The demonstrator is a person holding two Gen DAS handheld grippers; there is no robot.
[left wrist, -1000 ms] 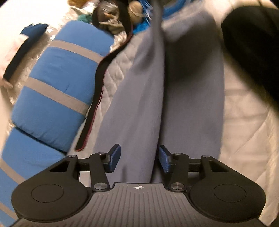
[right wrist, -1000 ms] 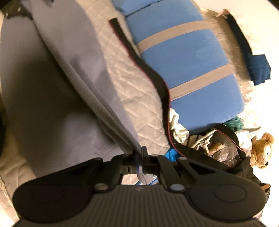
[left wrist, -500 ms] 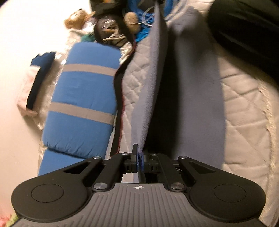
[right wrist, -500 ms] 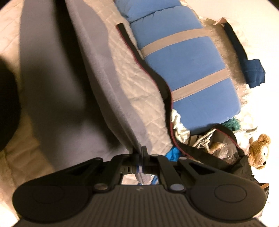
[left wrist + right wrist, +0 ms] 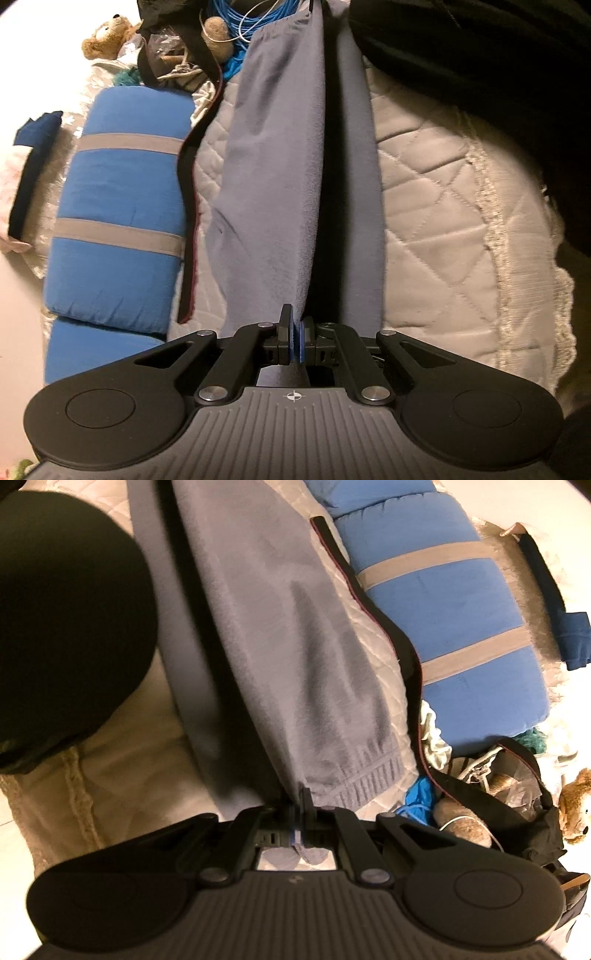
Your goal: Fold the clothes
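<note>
The grey garment runs lengthwise straight away from both tools over the quilted bedcover, stretched between them. The left gripper is clamped on 1 edge, the right gripper beside the ribbed cuff; neither is nearer.

Garment: grey fleece trousers, ribbed cuff
Pose: stretched lengthwise, folded along its length
Place: on quilted bedspread

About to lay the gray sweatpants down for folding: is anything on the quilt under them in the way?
Nothing visible. The gray sweatpants hang over bare white quilt; the black strap lies just beside them.
</note>
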